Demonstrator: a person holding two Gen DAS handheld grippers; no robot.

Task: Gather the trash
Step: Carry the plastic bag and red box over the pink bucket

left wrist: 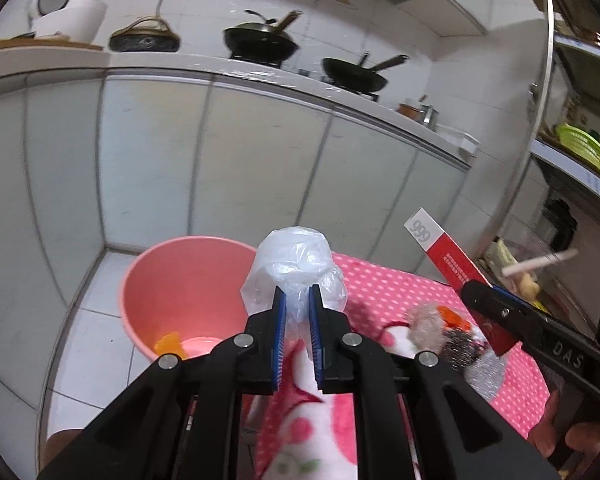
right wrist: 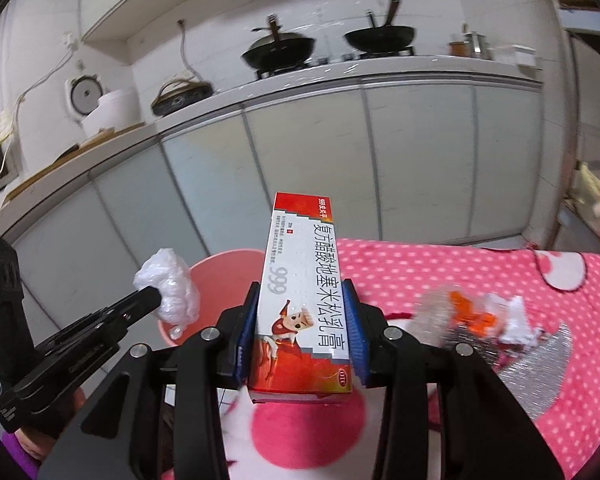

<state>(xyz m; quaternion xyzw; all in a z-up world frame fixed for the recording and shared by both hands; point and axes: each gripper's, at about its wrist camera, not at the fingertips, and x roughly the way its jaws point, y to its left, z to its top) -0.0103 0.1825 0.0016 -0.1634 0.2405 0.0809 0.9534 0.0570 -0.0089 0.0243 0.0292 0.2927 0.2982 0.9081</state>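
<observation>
My left gripper (left wrist: 297, 300) is shut on a crumpled clear plastic bag (left wrist: 296, 264), held just right of the pink bin (left wrist: 172, 292) that stands on the floor beside the table. An orange scrap (left wrist: 171, 343) lies in the bin's bottom. My right gripper (right wrist: 302, 296) is shut on a red-and-white "999" ointment box (right wrist: 306, 296), which points towards the bin (right wrist: 220, 266). In the right wrist view the left gripper (right wrist: 156, 296) carries the bag (right wrist: 170, 292) at the left. In the left wrist view the right gripper (left wrist: 482, 290) holds the box (left wrist: 444, 256) at the right.
More trash (right wrist: 472, 320) lies on the pink polka-dot tablecloth (right wrist: 440, 268): orange peel, white scraps and silver foil (left wrist: 484, 368). White cabinets (left wrist: 260, 160) run behind, with woks (left wrist: 260, 42) on the counter. A shelf with a green basket (left wrist: 584, 148) stands at the right.
</observation>
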